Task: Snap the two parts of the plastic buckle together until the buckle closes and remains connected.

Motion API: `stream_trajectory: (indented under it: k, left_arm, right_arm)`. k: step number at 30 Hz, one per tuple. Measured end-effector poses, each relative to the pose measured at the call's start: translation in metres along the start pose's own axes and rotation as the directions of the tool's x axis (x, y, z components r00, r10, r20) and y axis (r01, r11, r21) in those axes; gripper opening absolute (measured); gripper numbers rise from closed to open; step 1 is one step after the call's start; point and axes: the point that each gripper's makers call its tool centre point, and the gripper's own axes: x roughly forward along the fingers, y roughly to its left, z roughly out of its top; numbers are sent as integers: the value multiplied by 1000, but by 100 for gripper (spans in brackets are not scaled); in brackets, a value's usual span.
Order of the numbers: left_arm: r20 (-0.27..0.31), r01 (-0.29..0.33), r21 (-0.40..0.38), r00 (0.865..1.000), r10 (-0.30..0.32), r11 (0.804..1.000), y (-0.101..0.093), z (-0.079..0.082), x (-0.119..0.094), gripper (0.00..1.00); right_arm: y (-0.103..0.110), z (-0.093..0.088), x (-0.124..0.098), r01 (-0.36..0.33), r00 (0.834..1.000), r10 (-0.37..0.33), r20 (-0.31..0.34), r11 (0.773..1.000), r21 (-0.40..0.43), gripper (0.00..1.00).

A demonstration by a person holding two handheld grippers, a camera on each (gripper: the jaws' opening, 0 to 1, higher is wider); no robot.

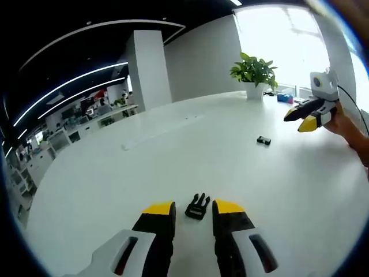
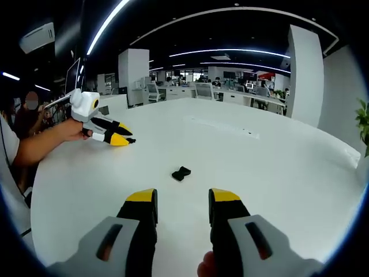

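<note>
The pronged buckle half (image 1: 198, 206) lies on the white tabletop (image 1: 173, 161) just beyond the left gripper (image 1: 193, 209), between its yellow-tipped jaws, which stand wide apart around it without touching it. The socket half (image 1: 264, 140) rests well apart, farther right, and in the right gripper view it (image 2: 181, 173) sits a little ahead of the right gripper (image 2: 181, 197), whose jaws are likewise spread wide and hold nothing. A potted plant (image 1: 254, 73) stands at the far edge of the tabletop, with office desks (image 2: 190, 90) beyond.
</note>
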Motion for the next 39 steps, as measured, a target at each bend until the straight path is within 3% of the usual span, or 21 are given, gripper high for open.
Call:
stream_trajectory:
  k: [4, 39]
  left_arm:
    - [-5, 31, 6, 1000, -31, 1000, -4, -1, -1, 21]
    - [-14, 104, -21, 994, -104, 994, -3, -7, -3, 16]
  right_arm:
    - [0, 0, 0, 0, 1000, 0, 1, 1000, 3, 36]
    - [3, -2, 1, -12, 1000, 12, -3, 1000, 15, 36]
